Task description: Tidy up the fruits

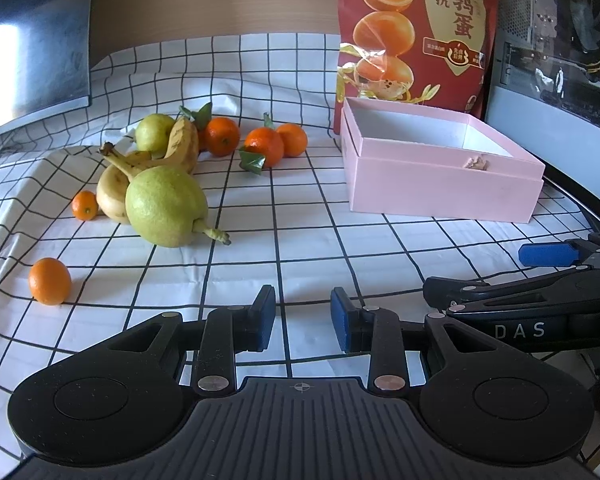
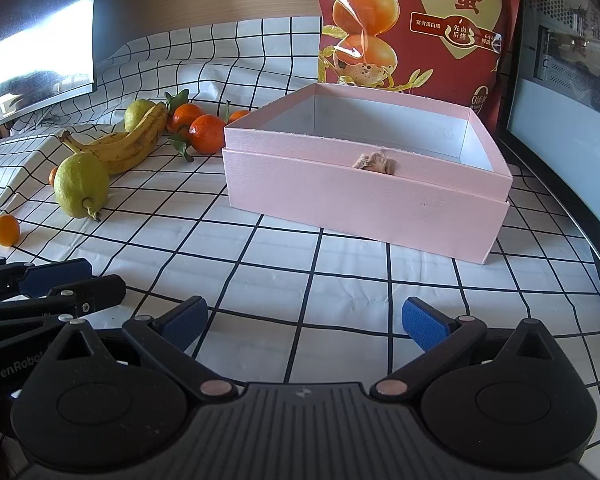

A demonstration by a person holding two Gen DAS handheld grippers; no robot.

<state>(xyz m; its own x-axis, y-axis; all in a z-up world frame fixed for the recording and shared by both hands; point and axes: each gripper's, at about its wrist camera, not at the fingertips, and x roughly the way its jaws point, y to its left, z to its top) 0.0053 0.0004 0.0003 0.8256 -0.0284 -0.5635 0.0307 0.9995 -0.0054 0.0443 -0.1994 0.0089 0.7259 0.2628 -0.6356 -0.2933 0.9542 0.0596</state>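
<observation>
Fruit lies in a loose heap on the checked cloth at the left: a large green pear (image 1: 166, 212), a bunch of bananas (image 1: 148, 160), a second pear (image 1: 154, 132), three tangerines (image 1: 221, 136) with leaves, and two kumquats (image 1: 50, 275). To the right stands a pink box (image 1: 444, 192), open and holding no fruit. My left gripper (image 1: 303, 316) hovers low over bare cloth, jaws a small way apart with nothing between them. My right gripper (image 2: 306, 320) is wide open and empty in front of the pink box (image 2: 360, 208). The pear (image 2: 80, 184) and bananas (image 2: 128, 144) lie to its left.
A red snack bag (image 1: 416, 32) stands upright right behind the box. A dark monitor (image 1: 32, 40) sits at the back left. A computer case (image 1: 560, 20) lines the right side, close to the table's right edge. The cloth rises in folds at the back.
</observation>
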